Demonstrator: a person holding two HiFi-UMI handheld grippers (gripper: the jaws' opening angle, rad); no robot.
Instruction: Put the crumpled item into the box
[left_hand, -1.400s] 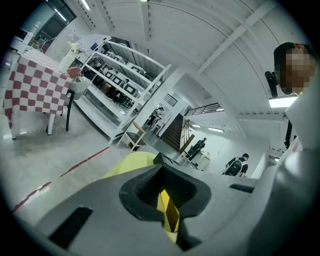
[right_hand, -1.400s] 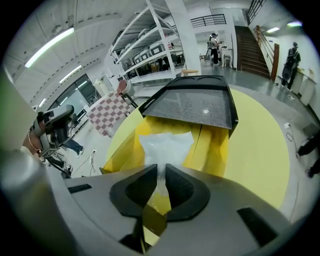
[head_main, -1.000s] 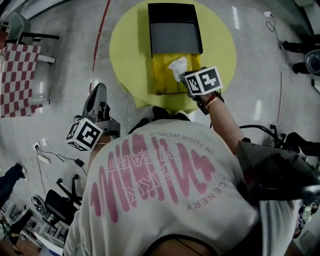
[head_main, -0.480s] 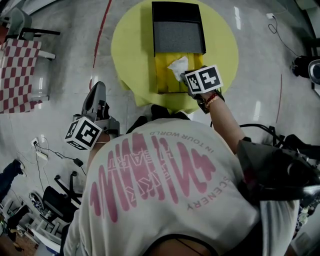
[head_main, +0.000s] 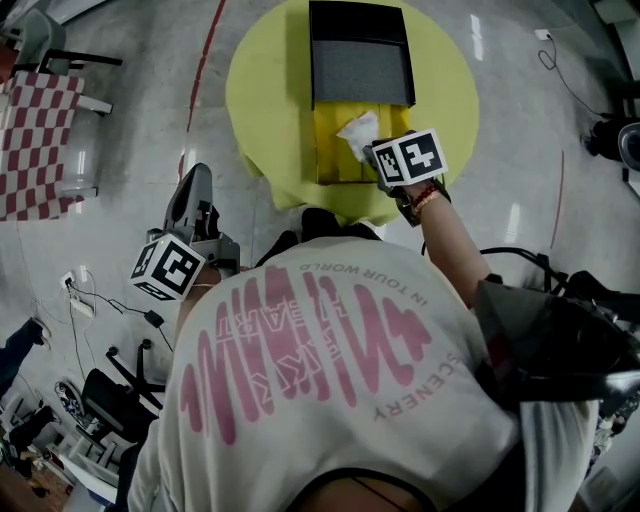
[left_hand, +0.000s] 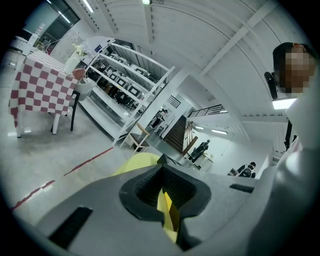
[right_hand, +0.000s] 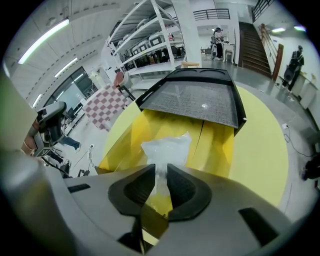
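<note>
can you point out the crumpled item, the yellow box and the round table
crumpled item (right_hand: 167, 149): right gripper view, on its puffed white top.
yellow box (right_hand: 217, 144): right gripper view, on its bare inner right wall.
round table (head_main: 262, 100): head view, on the bare top left of the box.

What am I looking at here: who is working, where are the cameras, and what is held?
No robot: a person holds a two-jaw gripper in each hand. One camera looks down from the head; one rides on each gripper. A round yellow table bears a yellow box, partly under a dark cover. The right gripper, over the box, has a white crumpled item between its jaws, which have just been opening; the pads touch it. The left gripper, shut and empty, hangs at the person's side.
</note>
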